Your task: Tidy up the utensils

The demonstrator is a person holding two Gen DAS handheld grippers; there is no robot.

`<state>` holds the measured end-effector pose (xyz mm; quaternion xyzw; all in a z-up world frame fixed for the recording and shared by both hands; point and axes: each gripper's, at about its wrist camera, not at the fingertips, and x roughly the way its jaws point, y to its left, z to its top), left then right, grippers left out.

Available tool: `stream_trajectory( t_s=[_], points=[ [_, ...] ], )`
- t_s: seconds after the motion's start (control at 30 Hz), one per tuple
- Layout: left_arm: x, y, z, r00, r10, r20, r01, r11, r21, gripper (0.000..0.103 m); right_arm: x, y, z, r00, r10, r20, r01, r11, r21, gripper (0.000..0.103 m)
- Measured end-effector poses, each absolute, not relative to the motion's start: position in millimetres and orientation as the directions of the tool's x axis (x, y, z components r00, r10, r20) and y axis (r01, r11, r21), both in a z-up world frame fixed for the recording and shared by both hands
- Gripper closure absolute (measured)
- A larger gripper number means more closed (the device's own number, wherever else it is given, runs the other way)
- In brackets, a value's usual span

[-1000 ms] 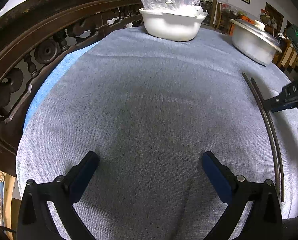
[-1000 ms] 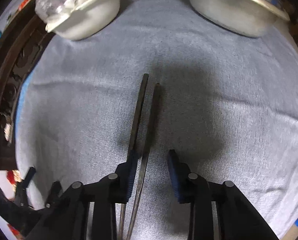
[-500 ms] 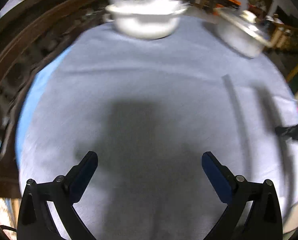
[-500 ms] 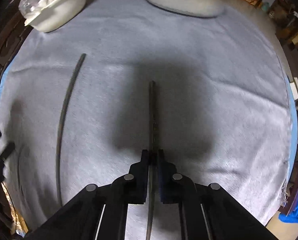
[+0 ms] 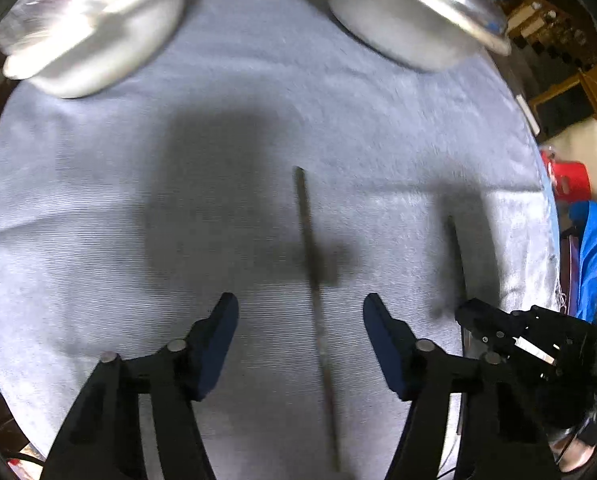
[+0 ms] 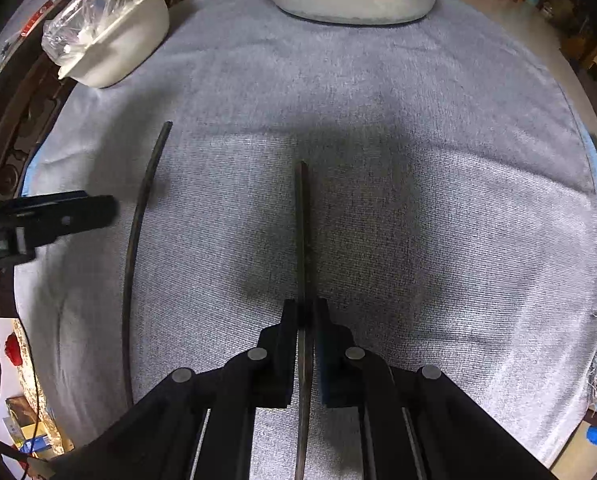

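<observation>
Two long dark chopsticks are on a grey cloth. My right gripper [image 6: 305, 314] is shut on one chopstick [image 6: 301, 232], which points forward above the cloth; it also shows in the left wrist view [image 5: 455, 254], held by the right gripper [image 5: 472, 316]. The other chopstick [image 5: 313, 264] lies on the cloth between the open jaws of my left gripper [image 5: 300, 314], nearer the right finger. In the right wrist view this chopstick [image 6: 138, 232] lies at left, beside the left gripper [image 6: 112, 210].
A white bowl with a plastic bag [image 5: 94, 36] stands at the back left and a metal lidded pot [image 5: 410, 12] at the back right. The grey cloth [image 6: 438, 208] covers a round table. A carved dark wood rail [image 6: 6, 148] runs along the left edge.
The left gripper has swung right and forward over the lying chopstick. The right gripper closed on the other chopstick and carried it away to the right, apart from the first.
</observation>
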<state>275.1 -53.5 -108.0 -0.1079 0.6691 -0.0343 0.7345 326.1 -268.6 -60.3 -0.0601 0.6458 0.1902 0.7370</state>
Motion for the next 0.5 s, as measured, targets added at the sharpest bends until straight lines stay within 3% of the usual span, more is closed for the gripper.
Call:
stream_trajectory(
  t_s=[0.13, 0.2, 0.23, 0.5],
  points=[
    [282, -69, -125, 0.008, -0.138, -0.990, -0.073, 0.988, -0.138, 0.059, 332, -266, -63, 0.092, 0.203, -0.975, -0.361, 0.919, 0.157, 0.093],
    [284, -81, -123, 0.011, -0.043, -0.999, -0.004, 0.999, -0.043, 0.088, 332, -265, -63, 0.091, 0.196, -0.976, -0.367, 0.918, 0.150, 0.093],
    [285, -83, -123, 0.003, -0.017, -1.000, 0.029, 0.999, -0.017, 0.094, 332, -264, -64, 0.090, 0.193, -0.977, -0.369, 0.918, 0.147, 0.093],
    [261, -46, -126, -0.099, 0.065, -0.993, 0.153, 0.987, 0.050, 0.098, 339, -257, -66, 0.068, 0.166, -0.984, -0.388, 0.913, 0.127, 0.092]
  ],
)
